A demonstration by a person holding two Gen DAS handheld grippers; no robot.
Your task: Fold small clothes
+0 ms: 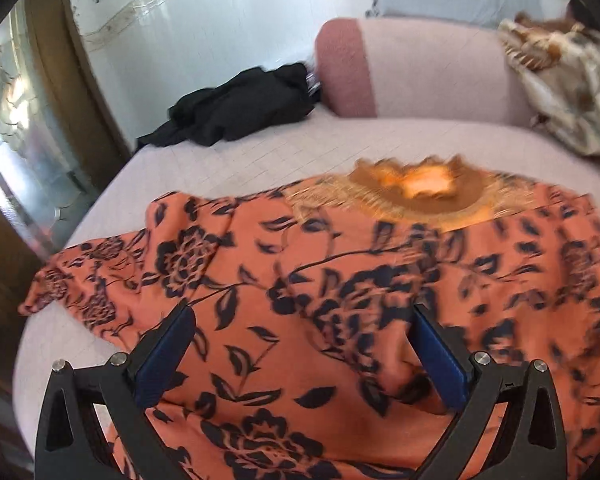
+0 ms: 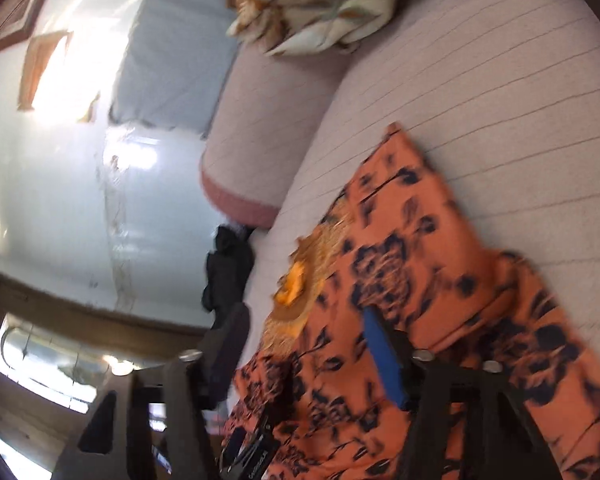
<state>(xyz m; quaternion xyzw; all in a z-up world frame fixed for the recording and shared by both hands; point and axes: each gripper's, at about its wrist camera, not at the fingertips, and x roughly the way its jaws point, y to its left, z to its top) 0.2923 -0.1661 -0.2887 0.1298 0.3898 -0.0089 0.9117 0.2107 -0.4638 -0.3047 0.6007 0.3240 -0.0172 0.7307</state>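
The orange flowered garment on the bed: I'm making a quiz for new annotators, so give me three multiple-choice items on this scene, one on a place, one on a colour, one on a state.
1. Where does the black cloth lie?
A. at the far edge of the bed, beside the pink bolster
B. on top of the orange garment
C. between the left gripper's fingers

2. What colour is the flower print on the orange garment?
A. white
B. dark navy, nearly black
C. green

3. How does the left gripper stand?
A. shut on the black cloth
B. shut with nothing in it
C. open, over the orange garment

Answers: 1 A, the black cloth sits against the bolster's end, apart from the garment. 2 B, dark flowers and leaves cover the orange cloth. 3 C, the blue pads stand wide apart with garment showing between them.
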